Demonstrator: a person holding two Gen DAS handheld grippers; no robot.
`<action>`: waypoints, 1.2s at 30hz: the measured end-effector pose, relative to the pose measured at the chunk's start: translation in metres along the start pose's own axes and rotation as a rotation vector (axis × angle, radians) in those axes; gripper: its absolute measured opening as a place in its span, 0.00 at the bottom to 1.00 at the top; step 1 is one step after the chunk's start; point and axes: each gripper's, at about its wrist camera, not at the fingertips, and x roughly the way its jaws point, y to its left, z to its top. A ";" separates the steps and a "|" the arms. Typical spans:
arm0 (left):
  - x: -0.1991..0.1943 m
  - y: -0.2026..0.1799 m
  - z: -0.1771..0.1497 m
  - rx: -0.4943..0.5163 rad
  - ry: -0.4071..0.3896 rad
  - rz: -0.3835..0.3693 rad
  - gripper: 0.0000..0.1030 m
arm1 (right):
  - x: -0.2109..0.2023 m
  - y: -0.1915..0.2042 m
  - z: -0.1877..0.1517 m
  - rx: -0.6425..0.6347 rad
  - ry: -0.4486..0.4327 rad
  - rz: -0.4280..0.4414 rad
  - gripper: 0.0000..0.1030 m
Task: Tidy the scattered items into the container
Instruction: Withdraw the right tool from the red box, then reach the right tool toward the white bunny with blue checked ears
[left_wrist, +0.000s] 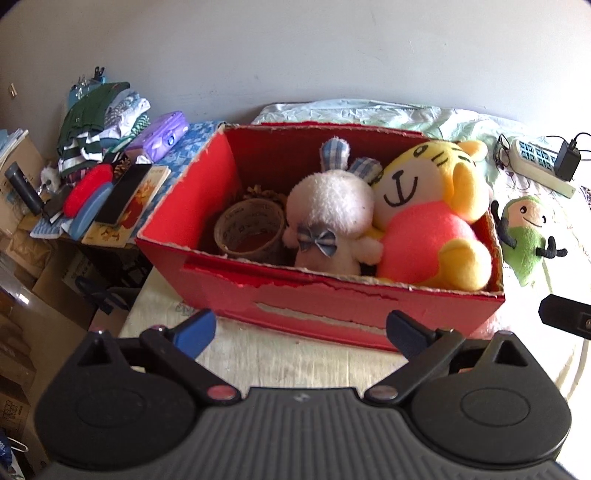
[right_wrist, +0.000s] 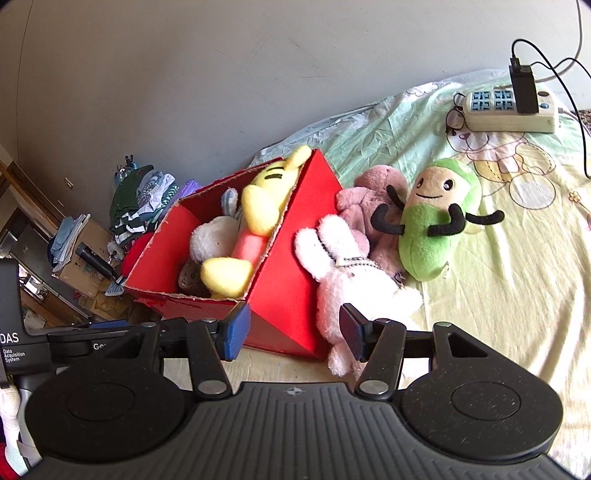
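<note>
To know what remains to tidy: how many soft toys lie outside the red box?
3: a green toy, a pink toy behind it beside the red box, and a white rabbit nearest the right gripper. Others may be hidden behind the box.

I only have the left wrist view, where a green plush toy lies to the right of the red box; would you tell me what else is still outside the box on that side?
Observer: A white plush rabbit lies against the red box, just ahead of the right gripper.
Operator: Anything else there?
Observer: A pink plush toy sits behind the rabbit, beside the green plush toy.
Operator: Is the right gripper holding something?
Observer: No, it is open and empty, with the rabbit's lower body near its right finger.
</note>
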 end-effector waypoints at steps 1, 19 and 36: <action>0.002 -0.003 -0.003 0.008 0.012 0.001 0.96 | -0.001 -0.004 -0.001 0.011 0.004 -0.003 0.56; 0.051 -0.066 -0.067 0.083 0.250 -0.356 0.89 | 0.008 -0.061 -0.032 0.149 0.105 -0.140 0.56; 0.050 -0.116 -0.054 0.174 0.100 -0.531 0.90 | 0.033 -0.087 0.001 0.285 0.077 -0.054 0.57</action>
